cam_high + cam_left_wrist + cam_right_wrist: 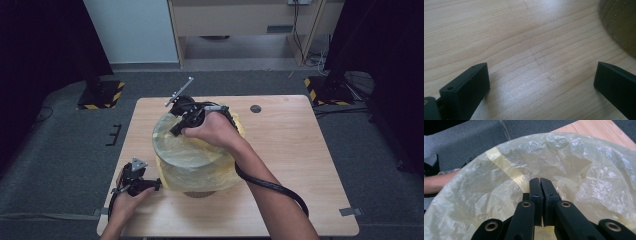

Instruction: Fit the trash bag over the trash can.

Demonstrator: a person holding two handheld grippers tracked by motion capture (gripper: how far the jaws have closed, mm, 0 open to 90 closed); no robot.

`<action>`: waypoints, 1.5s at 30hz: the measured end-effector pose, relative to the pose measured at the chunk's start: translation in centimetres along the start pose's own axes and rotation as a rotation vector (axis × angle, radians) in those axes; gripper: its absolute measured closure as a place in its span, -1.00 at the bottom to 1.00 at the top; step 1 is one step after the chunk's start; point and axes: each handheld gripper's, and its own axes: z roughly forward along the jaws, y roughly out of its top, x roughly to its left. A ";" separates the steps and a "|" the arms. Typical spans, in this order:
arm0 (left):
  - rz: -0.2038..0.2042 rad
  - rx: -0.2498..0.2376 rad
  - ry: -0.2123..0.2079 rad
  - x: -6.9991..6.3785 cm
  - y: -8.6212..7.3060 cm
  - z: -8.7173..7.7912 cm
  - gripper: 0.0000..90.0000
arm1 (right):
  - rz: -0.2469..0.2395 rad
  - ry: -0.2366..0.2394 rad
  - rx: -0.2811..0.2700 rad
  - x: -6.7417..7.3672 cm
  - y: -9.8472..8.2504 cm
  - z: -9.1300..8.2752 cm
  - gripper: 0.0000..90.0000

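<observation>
A round bin wrapped in a thin yellow plastic bag (197,155) stands in the middle of the wooden table (295,150). My right gripper (176,131) lies over the bin's far left rim. In the right gripper view its jaws are pressed together (540,180) on the crinkled bag (584,170), and creases run in to their tips. A pale yellow band (504,165) crosses the film towards them. My left gripper (156,185) rests low at the bin's near left side. It is open (541,67) over bare wood, with the bin's edge (621,22) at the upper right.
A woven base (200,194) peeks out under the bag at the front. A dark cable hole (255,108) sits in the table's far side and grey tape (351,211) marks its near right corner. Black stands with hazard stripes (102,95) (327,90) flank the table on the floor.
</observation>
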 end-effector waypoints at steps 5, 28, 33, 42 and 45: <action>0.001 0.001 0.000 0.0 0.0 0.0 -1.00 | 0.003 0.004 0.045 -0.3 0.1 1.1 0.98; 0.002 0.002 -0.002 0.0 0.1 0.1 -1.00 | 0.047 0.033 0.097 -1.2 -0.1 3.6 1.00; 0.002 0.001 -0.002 0.0 0.1 0.1 -1.00 | 0.055 0.042 0.107 -1.3 -0.1 4.1 1.00; 0.002 0.001 -0.002 0.0 0.1 0.1 -1.00 | 0.054 0.049 0.128 -1.3 -0.2 4.9 1.00; 0.002 0.001 -0.002 0.0 0.1 0.1 -1.00 | 0.053 0.047 0.133 -1.3 -0.2 5.0 1.00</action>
